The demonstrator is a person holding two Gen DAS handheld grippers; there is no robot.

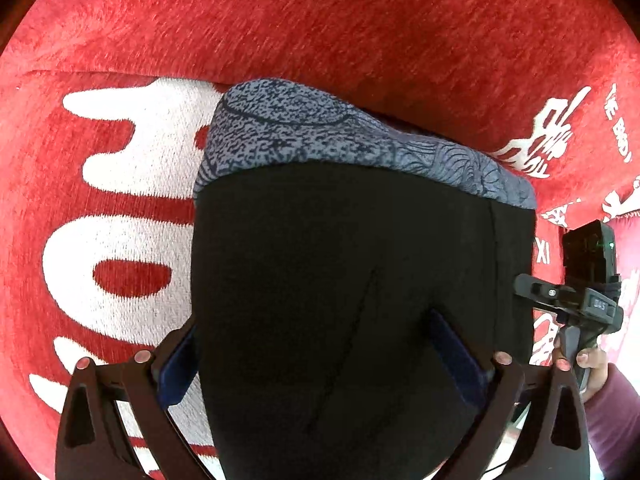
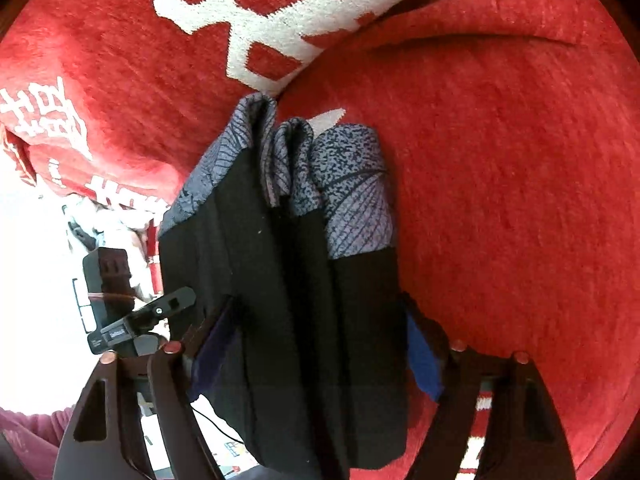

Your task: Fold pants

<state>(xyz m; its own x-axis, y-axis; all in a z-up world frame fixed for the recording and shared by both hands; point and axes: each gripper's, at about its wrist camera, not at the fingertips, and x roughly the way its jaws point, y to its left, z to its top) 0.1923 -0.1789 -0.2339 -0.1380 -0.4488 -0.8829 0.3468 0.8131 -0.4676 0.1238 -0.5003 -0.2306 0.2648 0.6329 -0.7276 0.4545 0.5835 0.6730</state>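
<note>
The pants (image 1: 344, 280) are black with a blue-grey patterned band at the far end. They lie folded on a red blanket. In the left wrist view they fill the middle, and my left gripper (image 1: 320, 344) stands around them with its blue pads (image 1: 456, 352) against the cloth on both sides. In the right wrist view the pants (image 2: 288, 300) show as several stacked folds, patterned ends away from me. My right gripper (image 2: 316, 332) is closed on this bundle, its blue pads (image 2: 422, 364) pressing either side. The right gripper's body also shows in the left wrist view (image 1: 576, 300).
The red blanket (image 1: 360, 32) with large white lettering (image 1: 132, 152) covers the surface. A raised fold of it (image 2: 280, 20) lies beyond the pants. The left gripper's body (image 2: 120, 320) sits at the left in the right wrist view. A bright white area lies beyond the blanket's left edge.
</note>
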